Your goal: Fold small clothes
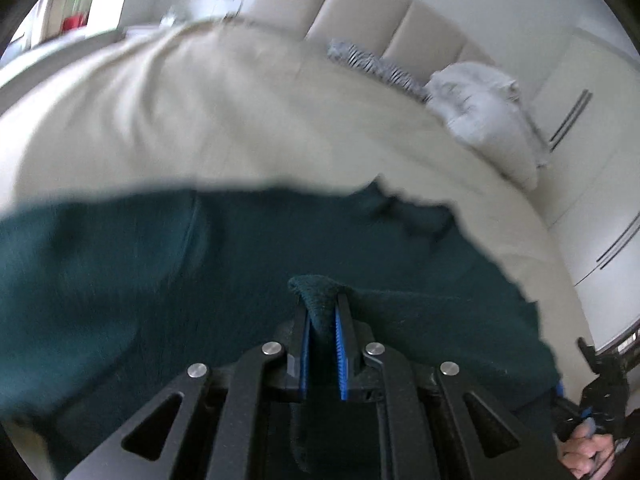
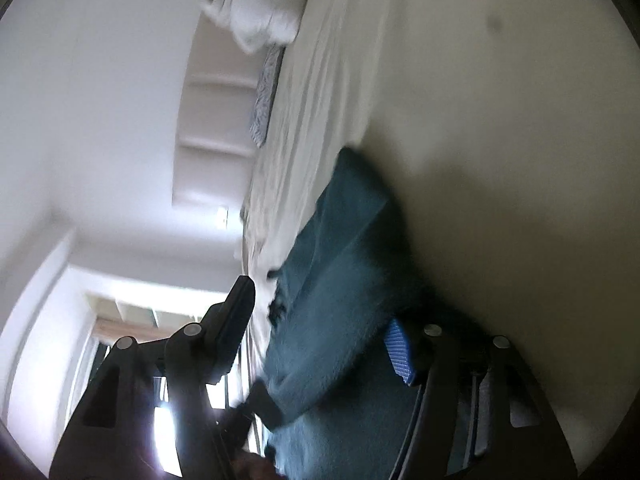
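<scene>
A dark green knitted garment (image 1: 200, 280) lies spread on the cream bed sheet (image 1: 200, 120). My left gripper (image 1: 320, 302) is shut on a raised fold of its near edge, and the cloth bunches up between the blue pads. In the right wrist view, which is rolled sideways, the same garment (image 2: 340, 260) runs between the fingers of my right gripper (image 2: 320, 308). Its jaws stand apart. The blue pad (image 2: 400, 352) lies against the cloth and the other finger (image 2: 236, 320) is off it. The right gripper (image 1: 600, 384) also shows in a person's hand (image 1: 588, 452) at the garment's right edge.
A white pillow (image 1: 488, 120) and a grey striped cushion (image 1: 372, 64) lie by the padded headboard (image 1: 360, 12). Wardrobe doors (image 1: 592, 120) stand to the right of the bed. Bare sheet stretches beyond the garment.
</scene>
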Action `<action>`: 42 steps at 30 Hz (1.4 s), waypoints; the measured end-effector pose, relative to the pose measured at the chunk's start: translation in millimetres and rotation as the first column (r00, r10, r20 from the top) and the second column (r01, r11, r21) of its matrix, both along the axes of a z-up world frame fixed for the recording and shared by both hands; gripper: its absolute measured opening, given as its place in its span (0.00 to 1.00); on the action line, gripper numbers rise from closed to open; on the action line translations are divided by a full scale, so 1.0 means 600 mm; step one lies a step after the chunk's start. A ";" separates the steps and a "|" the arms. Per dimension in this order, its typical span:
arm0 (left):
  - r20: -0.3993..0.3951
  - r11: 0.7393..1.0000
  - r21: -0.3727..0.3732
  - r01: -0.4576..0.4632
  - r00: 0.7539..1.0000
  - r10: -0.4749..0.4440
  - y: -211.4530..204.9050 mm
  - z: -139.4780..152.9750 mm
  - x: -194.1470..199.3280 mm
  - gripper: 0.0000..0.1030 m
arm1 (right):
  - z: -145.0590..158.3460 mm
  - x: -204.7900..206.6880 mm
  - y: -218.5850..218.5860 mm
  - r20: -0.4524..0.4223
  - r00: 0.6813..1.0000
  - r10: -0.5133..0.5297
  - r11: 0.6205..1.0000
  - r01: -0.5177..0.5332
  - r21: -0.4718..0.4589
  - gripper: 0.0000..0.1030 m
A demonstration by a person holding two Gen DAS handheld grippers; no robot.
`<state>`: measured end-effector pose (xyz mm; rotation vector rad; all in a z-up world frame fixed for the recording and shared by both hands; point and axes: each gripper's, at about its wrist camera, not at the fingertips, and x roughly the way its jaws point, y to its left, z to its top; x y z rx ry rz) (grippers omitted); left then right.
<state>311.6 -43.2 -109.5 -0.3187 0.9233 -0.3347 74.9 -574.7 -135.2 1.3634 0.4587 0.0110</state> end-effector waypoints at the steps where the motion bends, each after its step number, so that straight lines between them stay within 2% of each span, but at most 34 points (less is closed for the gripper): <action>1: 0.001 1.000 -0.015 -0.005 1.000 0.005 0.003 -0.002 -0.004 0.12 | -0.003 -0.004 -0.001 -0.001 1.000 0.001 1.000 -0.001 -0.003 0.45; 3: 0.005 1.000 -0.024 -0.008 1.000 0.008 0.005 0.005 -0.006 0.12 | -0.012 -0.012 -0.003 0.003 1.000 0.008 1.000 -0.008 -0.010 0.39; 6: 0.009 1.000 -0.013 -0.007 1.000 0.007 0.005 0.012 -0.008 0.11 | -0.017 -0.017 -0.009 0.004 1.000 0.016 1.000 -0.016 0.003 0.39; 11: -0.034 0.999 -0.046 -0.027 0.999 0.025 0.024 0.011 -0.019 0.14 | -0.011 -0.044 -0.011 -0.043 0.998 0.046 0.999 -0.045 0.028 0.41; 14: -0.034 0.996 -0.037 -0.086 0.996 0.085 0.044 0.024 -0.029 0.17 | 0.020 -0.083 -0.007 -0.106 0.993 0.051 0.999 -0.052 -0.007 0.44; 16: 0.019 0.992 -0.020 -0.125 0.992 0.126 0.051 0.047 -0.044 0.17 | 0.055 -0.104 -0.010 -0.091 0.995 0.034 0.997 -0.041 -0.068 0.46; 17: 0.047 0.992 -0.006 -0.124 0.991 0.124 0.047 0.060 -0.051 0.17 | 0.073 -0.105 -0.013 -0.082 0.996 0.024 0.994 -0.033 -0.106 0.51; 19: 0.080 0.997 -0.009 -0.083 0.993 0.084 0.027 0.079 -0.058 0.19 | 0.096 -0.088 -0.017 -0.071 0.997 0.026 0.986 -0.037 -0.159 0.55; 22: 0.097 1.000 -0.007 0.026 0.995 -0.025 -0.021 0.080 -0.062 0.30 | 0.109 -0.016 -0.010 -0.050 0.993 0.106 0.982 -0.112 -0.154 0.55; 24: 0.076 0.997 0.055 0.049 0.996 -0.054 -0.044 0.055 -0.058 0.34 | 0.109 0.043 0.003 -0.014 0.983 0.180 0.971 -0.180 -0.154 0.55; 25: 0.022 0.994 0.090 0.067 0.997 -0.070 -0.055 0.026 -0.049 0.39 | 0.106 0.066 0.006 -0.016 0.979 0.206 0.964 -0.205 -0.167 0.55; 26: -0.010 0.992 0.096 0.081 0.997 -0.081 -0.058 0.005 -0.043 0.38 | 0.095 0.089 0.008 -0.040 0.974 0.221 0.957 -0.224 -0.183 0.55; 28: 0.039 0.993 0.086 0.077 0.996 -0.081 -0.054 -0.001 -0.050 0.39 | 0.045 0.111 0.010 -0.125 0.965 0.231 0.956 -0.249 -0.152 0.56; 29: 0.032 0.993 0.088 0.078 0.996 -0.081 -0.054 0.002 -0.049 0.39 | 0.020 0.116 0.010 -0.163 0.958 0.236 0.958 -0.258 -0.125 0.46; 30: 0.026 0.993 0.084 0.081 0.996 -0.084 -0.053 0.005 -0.048 0.39 | 0.007 0.108 0.012 -0.176 0.958 0.225 0.955 -0.253 -0.153 0.25; 31: 0.020 0.994 0.069 0.082 0.996 -0.084 -0.049 0.009 -0.048 0.39 | 0.009 0.099 0.014 -0.171 0.960 0.220 0.951 -0.250 -0.180 0.24; 33: 0.019 0.998 0.003 0.069 0.997 -0.069 -0.026 0.024 -0.057 0.42 | 0.024 0.073 0.019 -0.173 0.965 0.196 0.956 -0.227 -0.185 0.31; 34: 0.025 0.998 -0.021 0.051 0.998 -0.051 -0.011 0.030 -0.063 0.49 | 0.029 0.060 0.019 -0.151 0.973 0.174 0.963 -0.200 -0.179 0.35; 35: 0.022 0.999 -0.042 0.024 0.999 -0.023 0.008 0.036 -0.070 0.56 | 0.030 0.051 0.018 -0.125 0.981 0.151 0.970 -0.172 -0.173 0.48; 36: 0.008 0.997 -0.073 0.001 1.000 0.000 0.028 0.040 -0.076 0.57 | 0.025 0.046 0.020 -0.100 0.986 0.131 0.974 -0.146 -0.170 0.50; 37: -0.002 0.993 -0.117 -0.018 1.000 0.018 0.053 0.043 -0.087 0.58 | 0.021 0.051 0.024 -0.121 0.983 0.140 0.970 -0.160 -0.182 0.49; 38: -0.005 0.986 -0.163 -0.038 0.999 0.037 0.084 0.051 -0.101 0.59 | 0.021 0.059 0.032 -0.162 0.973 0.167 0.955 -0.200 -0.220 0.48; 39: -0.003 0.979 -0.192 -0.062 0.998 0.063 0.117 0.060 -0.114 0.60 | 0.036 0.066 0.047 -0.221 0.958 0.184 0.922 -0.246 -0.300 0.47; 40: 0.003 0.972 -0.216 -0.095 0.995 0.098 0.152 0.068 -0.130 0.61 | 0.055 0.063 0.061 -0.268 0.950 0.159 0.899 -0.252 -0.359 0.47; 41: 0.011 0.959 -0.247 -0.138 0.989 0.145 0.196 0.076 -0.149 0.65 | 0.082 0.051 0.076 -0.257 0.958 0.130 0.883 -0.230 -0.409 0.51; 42: 0.017 0.940 -0.279 -0.194 0.978 0.207 0.246 0.082 -0.170 0.67 | 0.108 0.040 0.091 -0.208 0.970 0.124 0.870 -0.208 -0.448 0.51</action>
